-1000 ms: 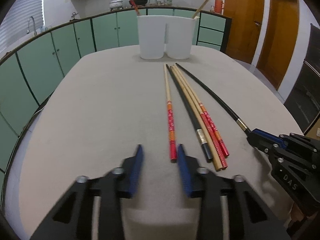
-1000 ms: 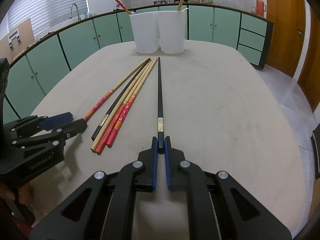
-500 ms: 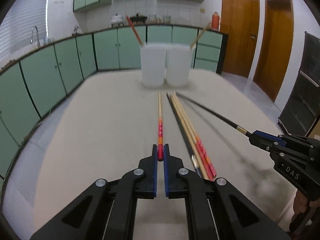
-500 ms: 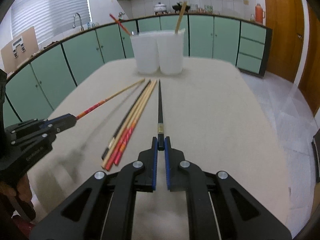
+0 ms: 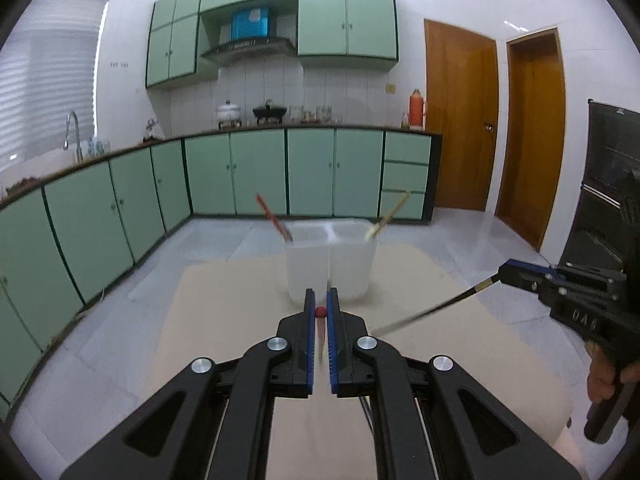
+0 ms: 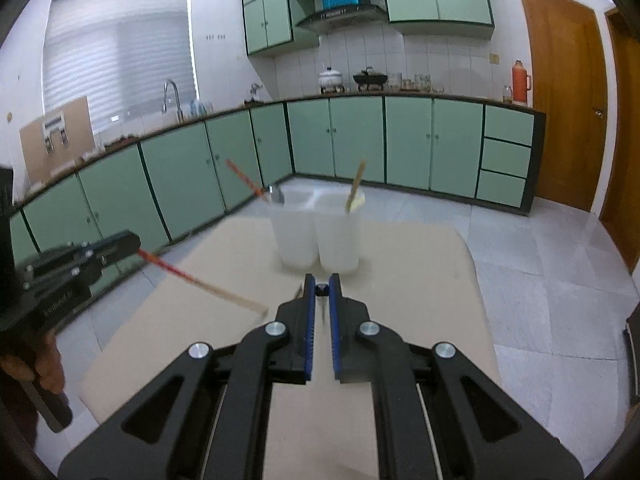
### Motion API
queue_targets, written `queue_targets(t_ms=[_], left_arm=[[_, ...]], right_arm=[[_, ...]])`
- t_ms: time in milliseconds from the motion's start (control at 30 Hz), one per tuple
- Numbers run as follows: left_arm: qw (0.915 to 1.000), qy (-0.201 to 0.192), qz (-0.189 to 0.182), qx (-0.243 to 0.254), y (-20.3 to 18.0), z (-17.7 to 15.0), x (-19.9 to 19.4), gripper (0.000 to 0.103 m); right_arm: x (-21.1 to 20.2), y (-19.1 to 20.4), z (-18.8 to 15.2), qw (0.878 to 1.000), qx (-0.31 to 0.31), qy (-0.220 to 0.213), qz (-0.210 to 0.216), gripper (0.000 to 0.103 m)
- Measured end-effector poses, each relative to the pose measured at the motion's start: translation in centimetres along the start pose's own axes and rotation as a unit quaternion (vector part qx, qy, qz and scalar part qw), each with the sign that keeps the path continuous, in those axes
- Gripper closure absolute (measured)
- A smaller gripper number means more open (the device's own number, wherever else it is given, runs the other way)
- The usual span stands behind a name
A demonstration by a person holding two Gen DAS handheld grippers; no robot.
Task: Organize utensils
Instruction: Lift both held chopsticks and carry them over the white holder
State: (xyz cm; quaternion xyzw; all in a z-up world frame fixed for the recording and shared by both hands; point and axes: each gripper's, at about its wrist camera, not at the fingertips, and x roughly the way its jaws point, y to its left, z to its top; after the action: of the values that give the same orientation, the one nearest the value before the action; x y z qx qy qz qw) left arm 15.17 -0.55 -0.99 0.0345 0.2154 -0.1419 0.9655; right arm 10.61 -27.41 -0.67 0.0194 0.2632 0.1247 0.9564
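Green kitchen cabinets ring a beige-topped desk where two white translucent plastic holders stand side by side. Left gripper is clenched on a red-ended wooden chopstick, right gripper on a thin black chopstick. Both sticks point forward and down, holders dead ahead, about equally near. Lettering on the grippers is too blurred to read.

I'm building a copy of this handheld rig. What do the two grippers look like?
Both match: the left gripper and right gripper are matte black linkage frames with cut-out arms, silver round pivot screws and blue ribbed pads lining the fingers. Each body carries pale lettering, too blurred to read, and a black handle below.
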Motion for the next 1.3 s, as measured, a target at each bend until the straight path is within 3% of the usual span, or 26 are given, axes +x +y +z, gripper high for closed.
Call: queue_targets(t_ms=[400, 667, 900, 1067, 1300], left_arm=[[0.9988, -0.042, -0.025, 0.007, 0.7, 6.4, 0.2, 0.098], [0.9955, -0.088, -0.033, 0.01, 0.8, 11.3, 1.1, 0.098], [0.9912, -0.131, -0.015, 0.012, 1.2, 16.6, 5.0, 0.098], [0.9889, -0.148, 0.003, 0.011, 1.6, 18.3, 9.1, 0.098], [0.9923, -0.124, 0.006, 0.0, 1.8, 17.0, 14.6, 0.098]], right_arm=[[0.7, -1.3, 8.6, 0.999, -0.007, -0.012, 0.038, 0.097], [1.5, -1.9, 15.1, 0.997, -0.007, -0.058, 0.046, 0.097], [4.8, -3.0, 21.0, 0.994, -0.001, -0.104, 0.026, 0.097], [8.4, -3.8, 22.5, 0.994, -0.002, -0.112, 0.002, 0.097], [14.2, -4.8, 21.2, 0.997, 0.011, -0.076, -0.012, 0.097]])
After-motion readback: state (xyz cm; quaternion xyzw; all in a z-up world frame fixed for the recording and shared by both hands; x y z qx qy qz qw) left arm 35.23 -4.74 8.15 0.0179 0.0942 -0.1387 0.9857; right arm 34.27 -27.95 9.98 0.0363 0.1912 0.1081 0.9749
